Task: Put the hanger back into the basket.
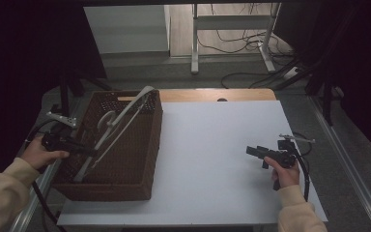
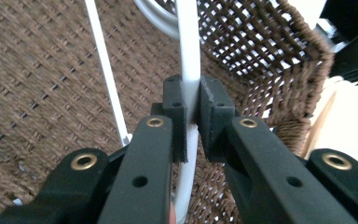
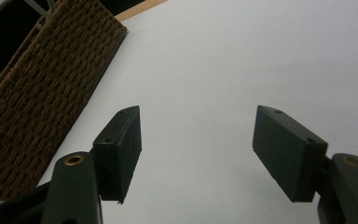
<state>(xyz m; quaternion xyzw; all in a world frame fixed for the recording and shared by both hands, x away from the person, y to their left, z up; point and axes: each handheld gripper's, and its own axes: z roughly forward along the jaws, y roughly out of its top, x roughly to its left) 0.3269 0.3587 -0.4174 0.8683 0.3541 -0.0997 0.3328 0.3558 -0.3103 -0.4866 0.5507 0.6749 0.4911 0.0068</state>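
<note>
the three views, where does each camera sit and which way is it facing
High view: above the person's side, looking forward and down on the white table; both sleeved forearms, left gripper and right gripper show.
Left gripper view: rides that gripper, looking along its jaws, shut on a white hanger inside the wicker basket.
Right gripper view: rides the right gripper, looking down over bare table; its jaws stand open.
Shared: the basket appears in all three views; the hanger in the high and left gripper views.
</note>
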